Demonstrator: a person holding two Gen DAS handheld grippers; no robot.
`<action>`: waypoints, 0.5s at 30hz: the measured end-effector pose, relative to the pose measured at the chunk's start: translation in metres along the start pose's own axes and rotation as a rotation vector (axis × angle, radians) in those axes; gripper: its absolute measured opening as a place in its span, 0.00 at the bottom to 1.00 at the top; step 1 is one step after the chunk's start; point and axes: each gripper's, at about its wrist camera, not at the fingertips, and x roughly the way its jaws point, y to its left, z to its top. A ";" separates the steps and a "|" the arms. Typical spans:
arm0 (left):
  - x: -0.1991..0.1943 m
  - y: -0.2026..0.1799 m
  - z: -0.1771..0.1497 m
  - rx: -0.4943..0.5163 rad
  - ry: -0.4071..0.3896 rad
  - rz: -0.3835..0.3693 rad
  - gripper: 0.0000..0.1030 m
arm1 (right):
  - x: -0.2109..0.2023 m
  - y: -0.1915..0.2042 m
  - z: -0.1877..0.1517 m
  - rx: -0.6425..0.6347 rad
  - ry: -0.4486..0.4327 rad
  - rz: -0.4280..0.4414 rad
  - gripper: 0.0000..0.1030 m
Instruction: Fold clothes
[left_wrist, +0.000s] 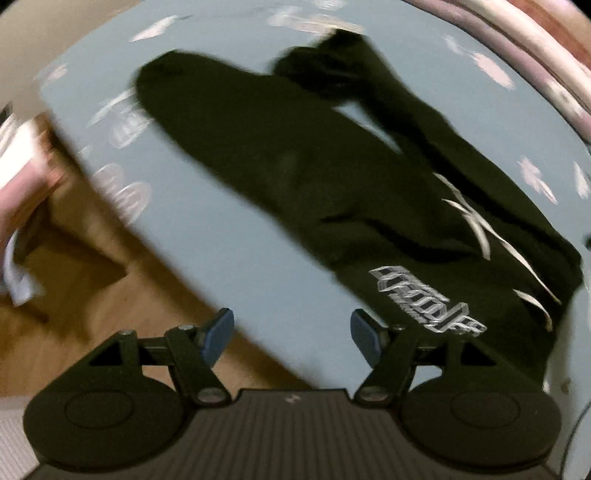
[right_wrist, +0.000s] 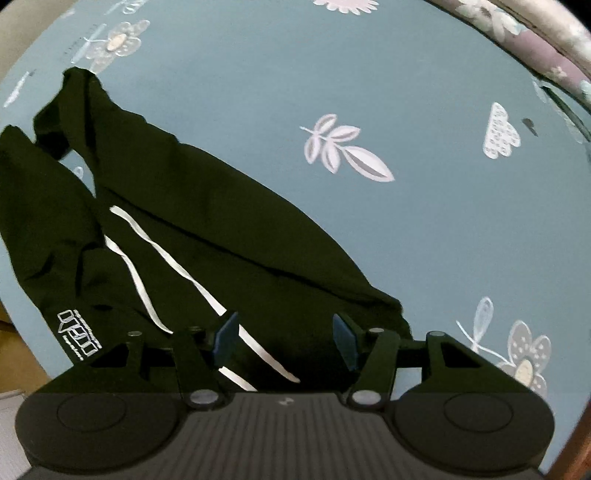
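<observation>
black trousers rumpled on blue sheet | left gripper apart (empty) | right gripper apart, above waistband

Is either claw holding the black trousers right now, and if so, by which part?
Nothing is held. The left claw is open over the blue sheet, and the right claw is open above the black trousers, its pads clear of the fabric.

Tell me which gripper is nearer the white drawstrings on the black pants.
Right. The right gripper hangs directly over the white drawstrings, jaws open. The left gripper is off to their side over the blue sheet, also open.
</observation>
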 end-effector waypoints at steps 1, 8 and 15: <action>-0.002 0.008 -0.007 -0.027 -0.010 -0.003 0.68 | -0.001 -0.001 -0.002 0.010 0.009 -0.011 0.60; 0.011 0.035 -0.052 -0.129 -0.050 -0.045 0.71 | 0.000 -0.004 -0.009 -0.036 -0.003 -0.147 0.60; 0.044 0.013 -0.069 -0.172 -0.097 -0.111 0.71 | 0.017 0.009 -0.010 -0.124 0.011 -0.177 0.60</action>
